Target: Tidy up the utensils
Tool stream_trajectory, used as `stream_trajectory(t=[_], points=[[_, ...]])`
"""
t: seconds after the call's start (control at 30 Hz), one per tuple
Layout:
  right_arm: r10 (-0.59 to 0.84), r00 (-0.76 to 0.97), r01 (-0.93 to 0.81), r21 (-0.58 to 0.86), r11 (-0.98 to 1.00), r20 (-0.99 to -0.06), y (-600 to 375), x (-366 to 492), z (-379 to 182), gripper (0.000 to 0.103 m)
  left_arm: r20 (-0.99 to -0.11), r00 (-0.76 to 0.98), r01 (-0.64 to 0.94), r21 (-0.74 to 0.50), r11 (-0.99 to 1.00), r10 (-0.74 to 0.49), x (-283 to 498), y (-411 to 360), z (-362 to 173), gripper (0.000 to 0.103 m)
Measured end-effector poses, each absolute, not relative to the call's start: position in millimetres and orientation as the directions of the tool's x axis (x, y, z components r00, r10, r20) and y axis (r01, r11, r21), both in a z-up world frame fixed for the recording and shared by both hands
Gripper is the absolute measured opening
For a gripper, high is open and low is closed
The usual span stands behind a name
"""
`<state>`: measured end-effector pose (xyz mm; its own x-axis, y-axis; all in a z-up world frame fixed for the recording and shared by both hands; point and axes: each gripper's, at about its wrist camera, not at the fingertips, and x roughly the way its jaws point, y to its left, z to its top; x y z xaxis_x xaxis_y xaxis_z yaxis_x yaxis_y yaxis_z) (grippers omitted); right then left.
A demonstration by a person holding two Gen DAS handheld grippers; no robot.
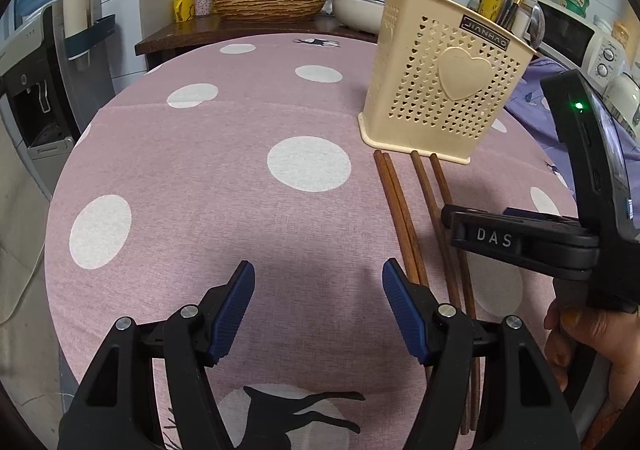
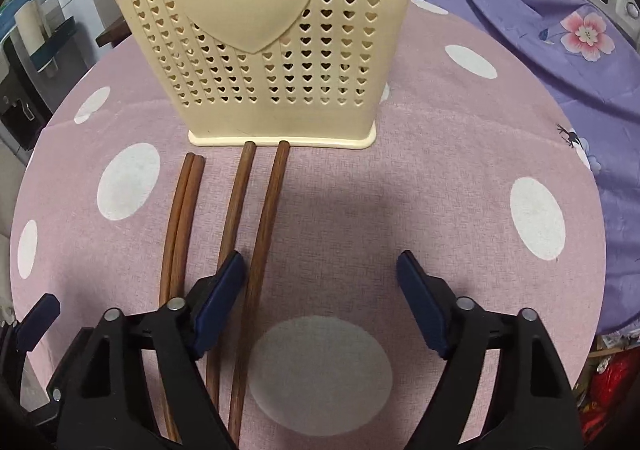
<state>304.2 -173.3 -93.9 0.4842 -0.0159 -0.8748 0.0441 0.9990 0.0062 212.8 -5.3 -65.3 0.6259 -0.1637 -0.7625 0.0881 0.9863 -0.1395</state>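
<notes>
— With four chopsticks (image 2: 256, 234) lying on the counter (image 2: 460, 154) before the holder (image 2: 280, 62), which first?
— Rightmost; the right gripper (image 2: 320, 274) has its fingers apart around it, clamping nothing.

Open pink tablecloth (image 1: 200, 178) lies clear left of four chopsticks (image 2: 256, 218). A cream utensil holder (image 2: 276, 50) blocks their far ends
</notes>
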Motion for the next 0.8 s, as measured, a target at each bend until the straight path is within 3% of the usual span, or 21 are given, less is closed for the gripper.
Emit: stream_trajectory(t=[0.1, 0.17, 0.43, 0.8], points=[[-0.017, 0.488, 0.054, 0.010, 0.998, -0.873, -182.3, 302.4, -91.8, 0.053, -0.760, 0.620, 0.119, -0.155, 0.981, -0.196, 215.4, -12.1, -60.9, 0.065], [-0.008, 0.486, 0.048, 0.017, 0.999, -0.874, -186.1, 300.6, -90.0, 0.050, -0.755, 0.610, 0.148, -0.187, 0.971, -0.239, 219.1, -18.0, -58.5, 0.065], [0.023, 0.490, 0.006, 0.029, 1.000, -0.872, -189.2, 296.0, -89.3, 0.050, -0.784, 0.587, 0.206, -0.100, 0.973, -0.205, 231.8, -47.0, -68.5, 0.061], [0.023, 0.492, -0.001, 0.026, 1.000, -0.870, -186.3, 294.8, -89.5, 0.050, -0.804, 0.569, 0.196, -0.073, 0.978, -0.174, 237.5, -45.8, -77.3, 0.058]])
